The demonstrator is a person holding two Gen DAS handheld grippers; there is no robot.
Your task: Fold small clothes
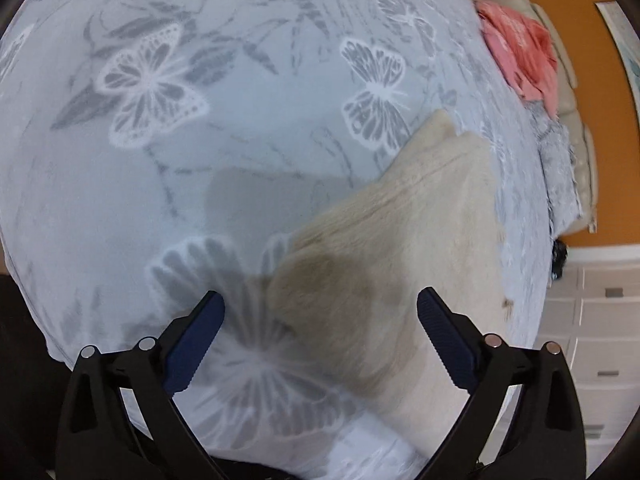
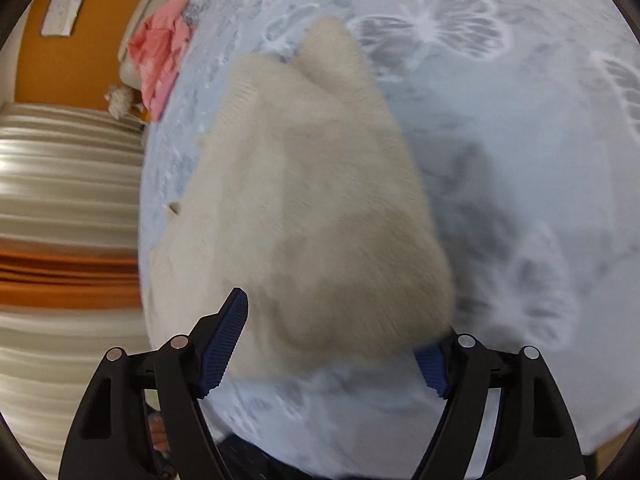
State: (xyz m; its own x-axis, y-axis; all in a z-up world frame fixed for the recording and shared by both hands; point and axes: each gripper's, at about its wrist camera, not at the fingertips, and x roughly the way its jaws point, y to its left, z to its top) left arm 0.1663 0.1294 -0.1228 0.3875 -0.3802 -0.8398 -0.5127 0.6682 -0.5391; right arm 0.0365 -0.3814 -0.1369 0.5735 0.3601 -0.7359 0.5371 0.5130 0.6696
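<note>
Presently a cream knit garment (image 1: 420,216) is seen spread on a bed covered by a pale butterfly-print bedspread (image 1: 168,92), toward the right side of the bed in the left wrist view. The left tongs (image 1: 320,320) are held apart above the garment's near left corner, nothing between them. The right tongs (image 2: 340,328) are likewise spread wide, the garment's near edge (image 2: 360,320) lying between them; whether cloth is touched cannot be told. The knit is judged soft, light and limp, likely to sag and stretch when lifted. A hold is best taken at the near corners or hem, both layers pinched. A pink garment (image 1: 520,52) is noted at the far edge, well apart.
</note>
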